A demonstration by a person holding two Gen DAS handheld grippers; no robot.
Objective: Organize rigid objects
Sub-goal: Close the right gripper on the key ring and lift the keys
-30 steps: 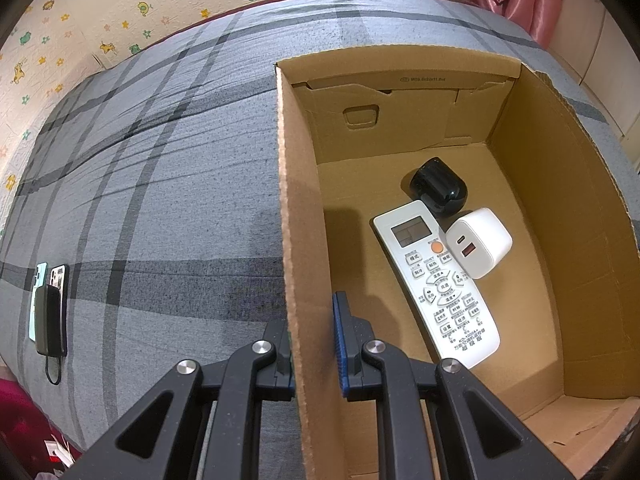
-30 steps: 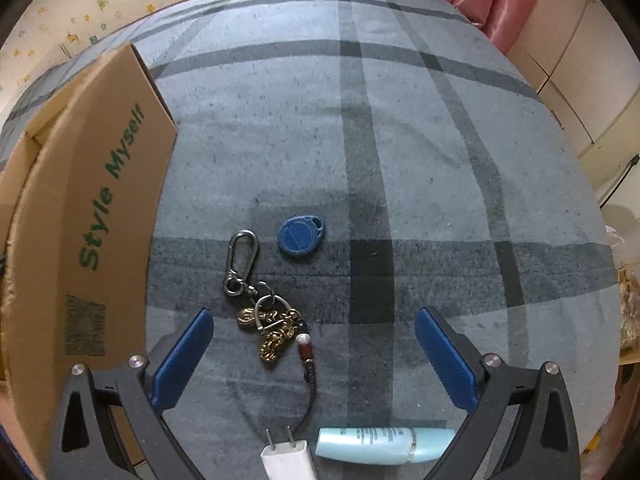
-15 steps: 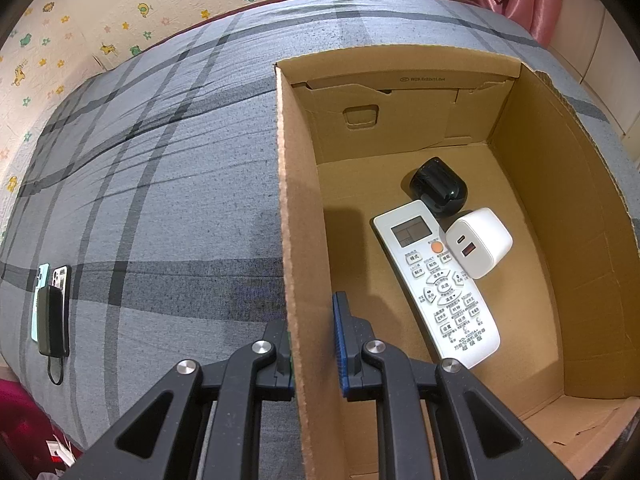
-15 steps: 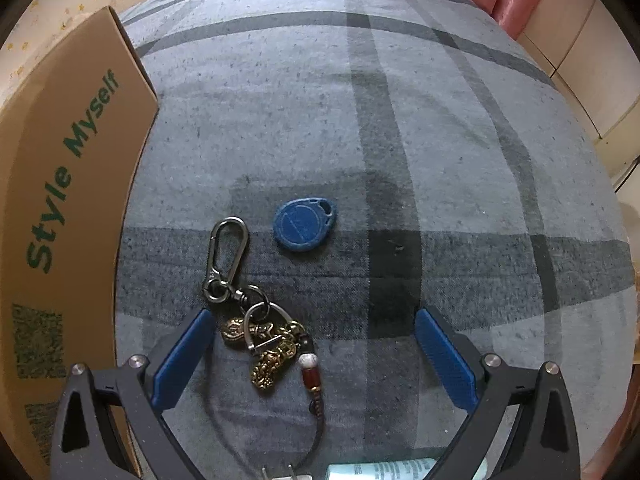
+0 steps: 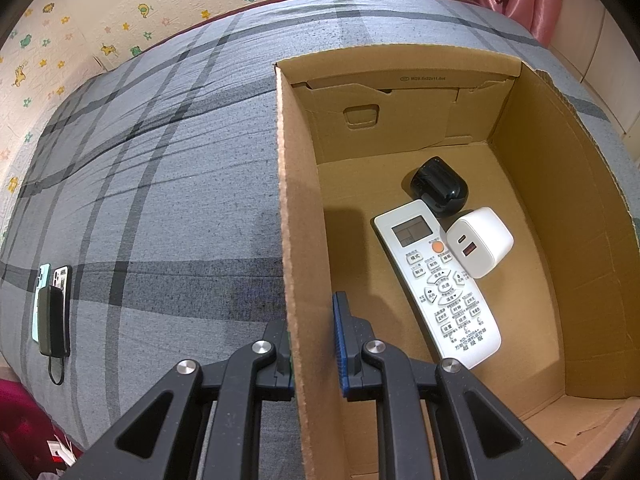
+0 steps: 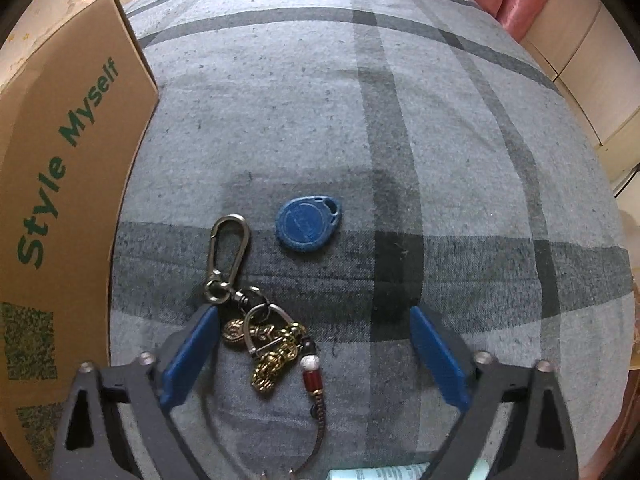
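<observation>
Keychain [image 6: 264, 340] lies on the bed [image 6: 400, 120] near the box [image 6: 60, 200], between the right claw [image 6: 314, 344] pads, which have just been closing but remain released. Left claw [image 5: 314, 344] stays clenched on the box wall [image 5: 296, 240]; remote [image 5: 436, 288] inside.

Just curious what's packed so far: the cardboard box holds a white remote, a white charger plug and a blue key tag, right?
Not quite. The left wrist view shows the cardboard box holding the remote, the charger plug and a black case. The blue key tag lies on the bedcover, as the right wrist view shows.
</observation>
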